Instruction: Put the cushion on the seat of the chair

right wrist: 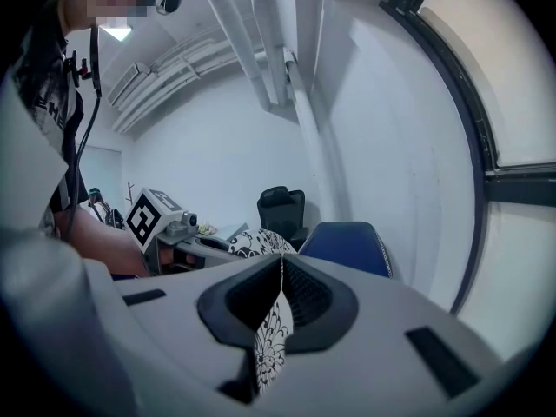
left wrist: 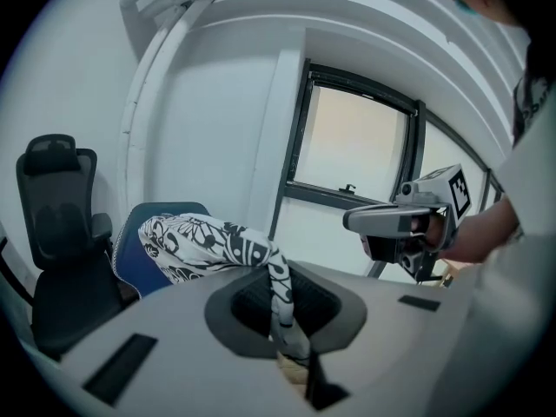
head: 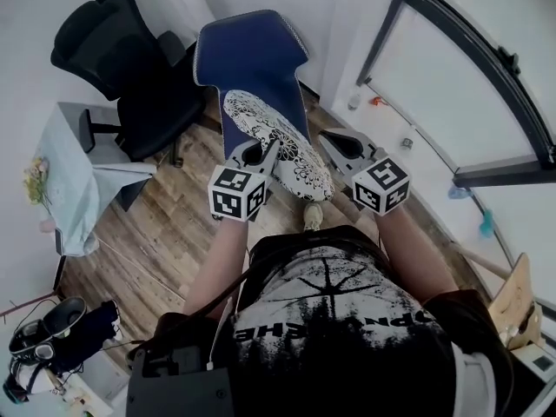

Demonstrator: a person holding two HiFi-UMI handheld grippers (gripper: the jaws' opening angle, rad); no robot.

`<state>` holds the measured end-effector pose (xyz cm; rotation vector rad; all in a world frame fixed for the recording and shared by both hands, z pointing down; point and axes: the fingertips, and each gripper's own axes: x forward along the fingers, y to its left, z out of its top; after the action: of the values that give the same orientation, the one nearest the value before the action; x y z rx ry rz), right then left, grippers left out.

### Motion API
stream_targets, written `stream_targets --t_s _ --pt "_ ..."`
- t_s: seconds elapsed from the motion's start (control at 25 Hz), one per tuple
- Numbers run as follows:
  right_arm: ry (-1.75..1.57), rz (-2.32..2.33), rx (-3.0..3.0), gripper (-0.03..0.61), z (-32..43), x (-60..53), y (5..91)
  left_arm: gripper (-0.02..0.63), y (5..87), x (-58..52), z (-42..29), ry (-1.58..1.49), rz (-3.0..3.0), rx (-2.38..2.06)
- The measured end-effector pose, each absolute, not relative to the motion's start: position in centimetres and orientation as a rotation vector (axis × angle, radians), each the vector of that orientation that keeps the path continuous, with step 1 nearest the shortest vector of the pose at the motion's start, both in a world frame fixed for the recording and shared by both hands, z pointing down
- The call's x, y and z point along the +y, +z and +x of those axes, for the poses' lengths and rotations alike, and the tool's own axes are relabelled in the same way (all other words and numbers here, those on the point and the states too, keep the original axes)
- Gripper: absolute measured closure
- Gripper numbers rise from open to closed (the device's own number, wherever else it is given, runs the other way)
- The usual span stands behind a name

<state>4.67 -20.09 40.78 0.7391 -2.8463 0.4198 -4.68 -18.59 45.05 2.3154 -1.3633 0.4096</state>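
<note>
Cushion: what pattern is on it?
The cushion is white with black floral print; clearest in head view.

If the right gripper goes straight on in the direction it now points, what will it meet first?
Most likely the blue chair, which stands ahead of the tongs of the right gripper, shut on the cushion. Nothing else shows between them, though the depth is hard to judge.

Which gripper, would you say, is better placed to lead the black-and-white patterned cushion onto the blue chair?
Left, probably: both grip the patterned cushion, but the left gripper lines up with the blue chair; the right gripper sits aside.
</note>
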Motion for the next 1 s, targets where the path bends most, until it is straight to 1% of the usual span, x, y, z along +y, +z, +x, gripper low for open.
stream_targets --t_s 0.56,1.0 --pt "0.466 0.767 -2.794 0.558 6.3 -23.6 43.2 0.586 46.9 -23.1 -3.3 0.414 2.321 -1.312" --pt "0.546 0.844 -2.698 0.558 5.2 -26.6 46.5 0.586 52.3 -27.0 -4.7 0.419 2.284 -1.192"
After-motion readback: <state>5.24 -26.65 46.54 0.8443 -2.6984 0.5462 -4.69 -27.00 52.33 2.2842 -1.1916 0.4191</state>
